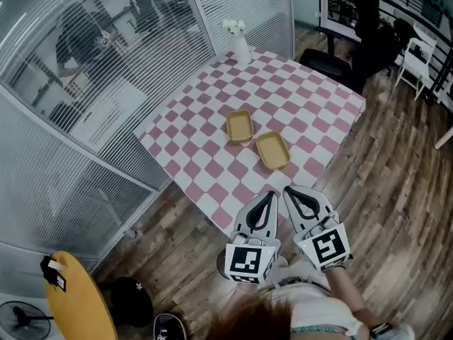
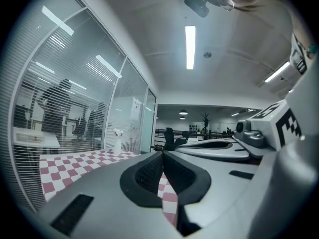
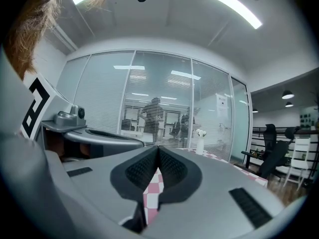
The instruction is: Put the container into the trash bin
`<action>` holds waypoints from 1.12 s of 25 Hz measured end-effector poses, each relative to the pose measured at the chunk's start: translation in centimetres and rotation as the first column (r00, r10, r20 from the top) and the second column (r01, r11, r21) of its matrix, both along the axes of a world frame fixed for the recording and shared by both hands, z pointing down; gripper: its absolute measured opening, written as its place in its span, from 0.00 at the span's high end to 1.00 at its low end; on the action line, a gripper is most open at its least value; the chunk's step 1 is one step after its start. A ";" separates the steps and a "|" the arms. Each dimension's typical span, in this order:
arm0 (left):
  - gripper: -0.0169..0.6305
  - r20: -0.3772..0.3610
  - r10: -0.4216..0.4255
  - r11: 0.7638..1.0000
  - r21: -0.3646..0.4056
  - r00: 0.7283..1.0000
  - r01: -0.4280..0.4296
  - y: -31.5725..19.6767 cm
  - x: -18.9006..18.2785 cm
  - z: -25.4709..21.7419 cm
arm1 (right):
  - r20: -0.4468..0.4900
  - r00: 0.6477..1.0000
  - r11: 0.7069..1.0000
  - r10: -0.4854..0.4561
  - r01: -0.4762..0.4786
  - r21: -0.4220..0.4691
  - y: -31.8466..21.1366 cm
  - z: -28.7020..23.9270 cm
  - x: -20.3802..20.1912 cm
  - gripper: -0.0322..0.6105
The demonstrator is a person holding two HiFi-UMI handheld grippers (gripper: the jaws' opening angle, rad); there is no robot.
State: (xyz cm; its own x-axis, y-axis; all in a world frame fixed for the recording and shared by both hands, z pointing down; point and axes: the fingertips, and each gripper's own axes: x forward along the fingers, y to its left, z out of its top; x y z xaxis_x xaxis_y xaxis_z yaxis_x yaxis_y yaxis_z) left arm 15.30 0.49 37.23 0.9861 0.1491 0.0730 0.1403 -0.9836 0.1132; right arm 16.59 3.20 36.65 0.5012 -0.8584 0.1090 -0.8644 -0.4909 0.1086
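Left tool (image 1: 272,193) and right tool (image 1: 287,189) closed, holding nothing; unopened, they could push the container (image 1: 257,139) off the surface (image 1: 191,133)

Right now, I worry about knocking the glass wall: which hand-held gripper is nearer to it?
Left. The left hand-held gripper is on the side toward the glass wall. The right hand-held gripper sits just beyond it, farther from the wall.

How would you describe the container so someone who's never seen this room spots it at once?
Find the table with the pink and white checked cloth by the glass wall. Near its middle lies the container, a tan clamshell opened flat into two shallow trays. Its only neighbour on the cloth is a white vase, upright at the far corner.
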 end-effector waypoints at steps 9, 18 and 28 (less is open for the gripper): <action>0.96 0.004 -0.073 0.997 0.005 0.997 0.073 -2.5 -0.4 0.1 | -0.009 0.999 0.998 -0.047 0.047 -0.032 -2.3 0.5 0.7 0.96; 0.96 0.016 -0.201 0.980 -0.008 0.979 0.201 -5.4 2.6 0.5 | -0.013 0.983 0.983 -0.184 0.184 -0.018 -5.6 0.8 4.0 0.96; 0.96 0.009 -0.289 0.957 0.001 0.957 0.289 -6.1 11.6 -0.2 | 0.020 0.953 0.953 -0.301 0.302 -0.017 -6.9 0.2 12.1 0.96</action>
